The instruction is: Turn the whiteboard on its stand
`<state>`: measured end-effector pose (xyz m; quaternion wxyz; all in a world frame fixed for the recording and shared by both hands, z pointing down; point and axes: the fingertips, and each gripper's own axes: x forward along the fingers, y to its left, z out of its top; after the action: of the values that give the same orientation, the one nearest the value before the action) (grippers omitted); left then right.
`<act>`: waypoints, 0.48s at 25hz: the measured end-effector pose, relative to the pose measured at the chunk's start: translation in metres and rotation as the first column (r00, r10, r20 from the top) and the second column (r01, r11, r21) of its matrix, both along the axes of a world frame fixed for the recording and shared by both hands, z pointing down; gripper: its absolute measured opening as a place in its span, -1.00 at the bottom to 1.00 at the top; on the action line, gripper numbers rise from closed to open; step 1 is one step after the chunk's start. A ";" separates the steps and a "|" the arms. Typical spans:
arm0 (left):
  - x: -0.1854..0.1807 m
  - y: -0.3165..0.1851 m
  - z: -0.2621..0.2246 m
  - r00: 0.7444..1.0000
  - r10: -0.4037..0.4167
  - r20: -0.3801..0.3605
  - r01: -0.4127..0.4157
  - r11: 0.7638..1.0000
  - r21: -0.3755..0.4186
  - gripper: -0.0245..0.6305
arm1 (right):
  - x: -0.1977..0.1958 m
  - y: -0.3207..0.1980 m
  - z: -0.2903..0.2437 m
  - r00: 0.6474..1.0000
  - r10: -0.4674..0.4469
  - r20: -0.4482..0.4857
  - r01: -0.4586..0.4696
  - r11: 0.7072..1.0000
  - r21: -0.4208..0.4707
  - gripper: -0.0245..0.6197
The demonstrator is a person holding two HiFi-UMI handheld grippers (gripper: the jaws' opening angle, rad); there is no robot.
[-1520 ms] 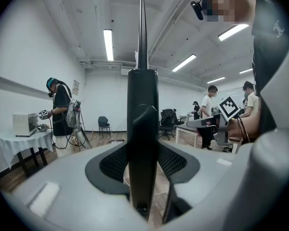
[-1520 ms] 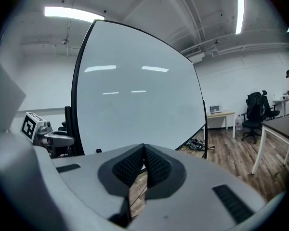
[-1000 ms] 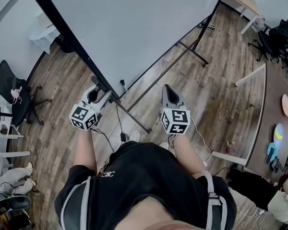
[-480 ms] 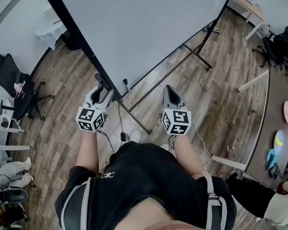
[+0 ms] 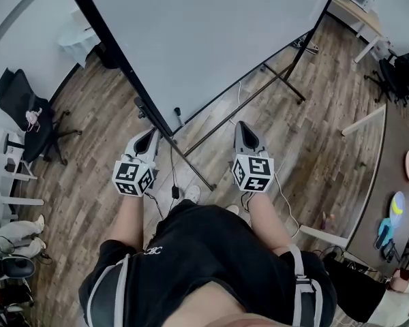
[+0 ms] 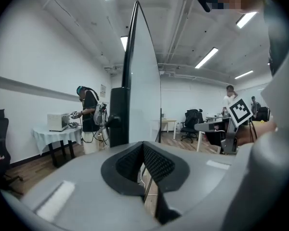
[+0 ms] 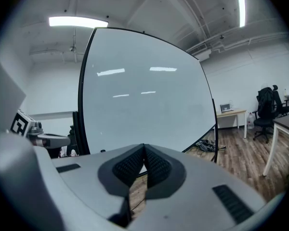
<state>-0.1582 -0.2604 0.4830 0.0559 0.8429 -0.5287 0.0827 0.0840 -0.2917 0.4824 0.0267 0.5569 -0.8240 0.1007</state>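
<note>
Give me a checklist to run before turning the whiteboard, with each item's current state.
1. Hold of left gripper on whiteboard: not ok; jaws just closed, nothing between them.
2. Hold of right gripper: not ok; shut, empty.
3. Floor cable clear of stand bar: not ok; it lies right beside it.
4. Swing room by office chair: cannot tell.
</note>
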 end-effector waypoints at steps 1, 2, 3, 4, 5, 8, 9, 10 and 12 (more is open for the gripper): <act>0.007 0.002 -0.003 1.000 0.011 -0.008 -0.011 1.000 0.005 -0.90 | 0.001 0.002 -0.002 1.000 -0.001 0.003 0.001 1.000 0.006 -0.90; 0.014 0.004 -0.008 1.000 0.019 -0.018 -0.019 1.000 0.012 -0.90 | 0.003 0.004 -0.004 1.000 0.001 0.007 -0.001 1.000 0.014 -0.90; 0.022 0.004 -0.013 0.999 0.026 -0.033 -0.025 0.999 0.020 -0.90 | 0.005 0.006 -0.006 1.000 0.005 0.011 -0.005 1.000 0.022 -0.90; 0.030 0.003 -0.018 0.998 0.032 -0.051 -0.031 0.999 0.029 -0.90 | 0.008 0.008 -0.008 1.000 0.012 0.014 -0.013 0.999 0.031 -0.90; 0.039 0.001 -0.024 0.997 0.040 -0.065 -0.037 0.998 0.040 -0.90 | 0.011 0.010 -0.011 1.000 0.022 0.015 -0.022 0.999 0.041 -0.90; 0.072 -0.010 -0.041 0.995 0.071 -0.076 -0.065 0.995 0.082 -0.90 | 0.027 0.017 -0.019 0.998 0.062 0.007 -0.062 0.994 0.085 -0.90; 0.086 -0.015 -0.045 0.994 0.085 -0.075 -0.078 0.993 0.093 -0.90 | 0.033 0.021 -0.022 0.997 0.079 0.004 -0.079 0.991 0.104 -0.90; 0.099 -0.018 -0.048 0.992 0.100 -0.073 -0.092 0.990 0.102 -0.90 | 0.039 0.024 -0.026 0.995 0.099 0.001 -0.098 0.988 0.123 -0.90; 0.126 -0.024 -0.051 0.989 0.129 -0.072 -0.120 0.986 0.115 -0.90 | 0.053 0.030 -0.030 0.990 0.140 0.002 -0.139 0.979 0.149 -0.90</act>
<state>-0.0319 -0.2846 0.4324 0.0249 0.8788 -0.4760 0.0232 0.1368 -0.2621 0.4522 -0.0185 0.6141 -0.7881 0.0381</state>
